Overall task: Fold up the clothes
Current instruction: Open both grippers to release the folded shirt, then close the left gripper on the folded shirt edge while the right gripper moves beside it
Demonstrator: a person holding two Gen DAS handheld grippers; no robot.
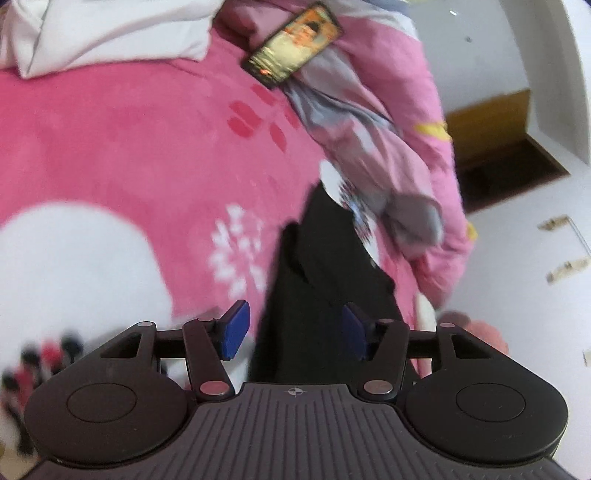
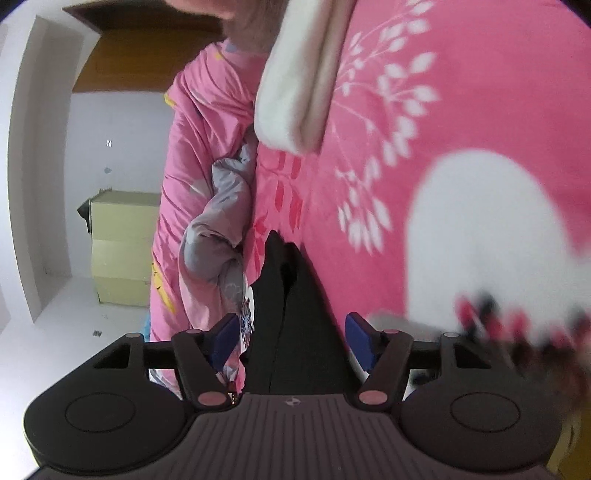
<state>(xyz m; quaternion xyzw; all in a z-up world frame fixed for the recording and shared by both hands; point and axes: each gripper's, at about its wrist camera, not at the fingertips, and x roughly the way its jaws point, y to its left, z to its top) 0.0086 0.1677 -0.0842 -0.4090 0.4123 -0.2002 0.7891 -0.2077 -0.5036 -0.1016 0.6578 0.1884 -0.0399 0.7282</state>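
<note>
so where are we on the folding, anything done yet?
Done: a white garment lies folded on the pink blanket. In hand: nothing gripped; the left gripper and right gripper are both open, with a black garment between the jaws in each view. Left: folding that black piece, which lies in a long, narrow shape.

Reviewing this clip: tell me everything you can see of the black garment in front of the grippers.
The black garment is a dark, matte piece of cloth, bunched into a long narrow shape with folds and a slit-like gap near its far end. It lies on the pink floral blanket, next to a rumpled pink and grey quilt. In both wrist views it runs between the open fingers of the left gripper and the right gripper; neither pad visibly pinches it. Its type cannot be told.
</note>
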